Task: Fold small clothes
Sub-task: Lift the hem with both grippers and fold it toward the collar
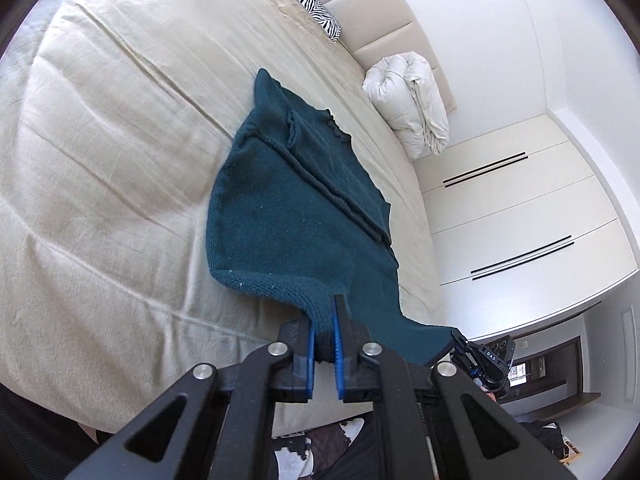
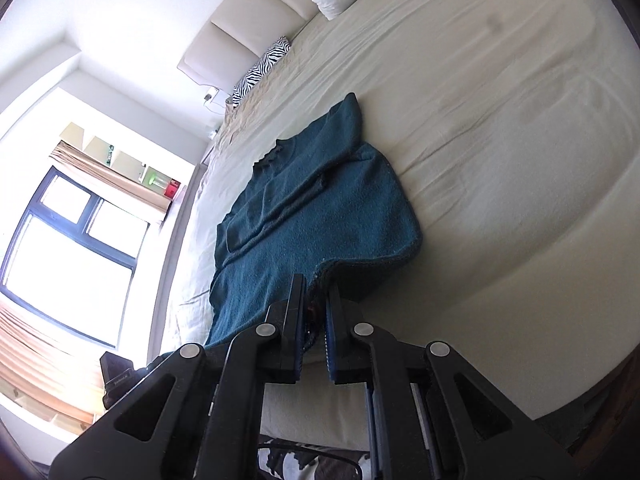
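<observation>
A: Taking the dark teal knitted sweater [image 1: 296, 200] as the mark, where is there room?

B: The beige bed sheet [image 1: 120, 152] is bare and broad on both long sides of it. In the right wrist view the sheet [image 2: 500, 140] runs clear from its edge to the mattress rim.

A: And beyond its collar end?

B: A zebra-striped cushion [image 1: 308, 4] and a rolled white duvet [image 1: 408, 100] lie against the padded cream headboard [image 1: 380, 12], well apart from the sweater, with bare sheet between.

A: Anything close at its near hem?

B: Only the left gripper [image 1: 324, 340] and the right gripper [image 2: 316, 320], each clamped on that hem.
</observation>
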### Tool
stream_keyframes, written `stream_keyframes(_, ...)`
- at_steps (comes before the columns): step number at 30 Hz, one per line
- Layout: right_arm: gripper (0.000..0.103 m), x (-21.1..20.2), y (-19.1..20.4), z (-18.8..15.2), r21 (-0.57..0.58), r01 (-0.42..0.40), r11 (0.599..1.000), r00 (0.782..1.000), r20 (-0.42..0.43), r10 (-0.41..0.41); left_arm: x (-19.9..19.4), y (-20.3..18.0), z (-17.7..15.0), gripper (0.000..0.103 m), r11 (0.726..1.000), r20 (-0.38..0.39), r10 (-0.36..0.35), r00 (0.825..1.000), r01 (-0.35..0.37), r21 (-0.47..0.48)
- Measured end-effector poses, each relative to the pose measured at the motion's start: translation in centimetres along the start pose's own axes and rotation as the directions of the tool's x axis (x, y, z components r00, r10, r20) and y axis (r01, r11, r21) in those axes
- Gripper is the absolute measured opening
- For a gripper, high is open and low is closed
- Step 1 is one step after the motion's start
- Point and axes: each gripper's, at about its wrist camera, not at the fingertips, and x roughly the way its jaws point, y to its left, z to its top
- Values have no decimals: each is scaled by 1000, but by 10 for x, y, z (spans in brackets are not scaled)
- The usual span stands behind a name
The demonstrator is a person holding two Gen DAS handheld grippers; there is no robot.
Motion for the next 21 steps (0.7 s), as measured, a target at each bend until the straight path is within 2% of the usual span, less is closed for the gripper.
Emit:
stream_keyframes(8,7,18,32,39,-69,-15,998,999,39,17,1,-8,37,9,999,55,-44,998,43,10)
stream_keyframes(21,7,66,50,116,-96,48,994,993,116,-37,32,-8,116,9,996,108,-87,990,90,-24)
